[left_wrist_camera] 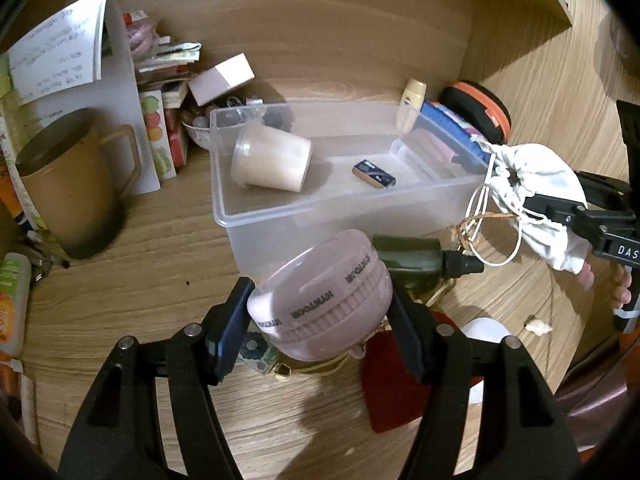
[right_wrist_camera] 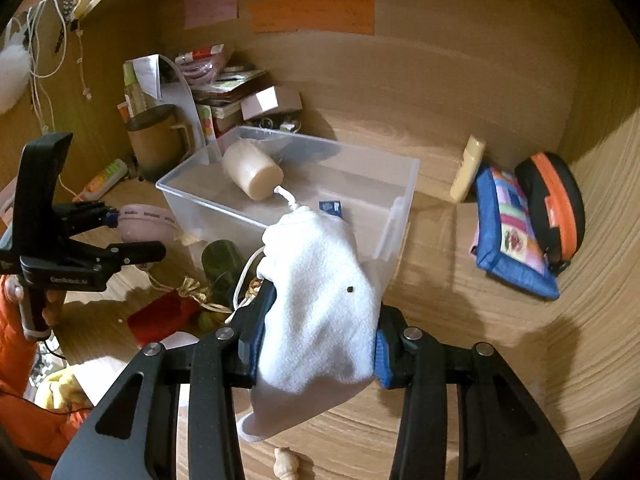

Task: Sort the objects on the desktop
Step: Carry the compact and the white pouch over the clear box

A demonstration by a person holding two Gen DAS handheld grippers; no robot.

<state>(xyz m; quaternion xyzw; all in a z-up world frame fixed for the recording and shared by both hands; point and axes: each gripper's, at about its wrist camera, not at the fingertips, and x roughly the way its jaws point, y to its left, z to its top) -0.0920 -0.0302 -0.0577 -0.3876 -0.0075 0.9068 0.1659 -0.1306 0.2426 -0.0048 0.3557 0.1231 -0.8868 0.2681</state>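
A soft, light white pouch [right_wrist_camera: 320,300], best taken by its bunched body, is clamped in the right hand-held gripper [right_wrist_camera: 316,356] beside the clear bin [right_wrist_camera: 400,216], while a rigid, smooth pink case [left_wrist_camera: 320,300] is clamped in the left hand-held gripper [left_wrist_camera: 320,332] above the worktop [left_wrist_camera: 140,260].

The round pale-pink plastic container [left_wrist_camera: 320,304] pinched in my left gripper [left_wrist_camera: 320,316] carried one dark word repeated around its band; it stood upside down and I could not read it surely. My right gripper [left_wrist_camera: 560,208] showed "DAS" at the picture's edge. My left gripper's black body [right_wrist_camera: 72,276] read "GenRobot.AI". The handwriting on the orange paper note [right_wrist_camera: 312,14] was too blurred to read.
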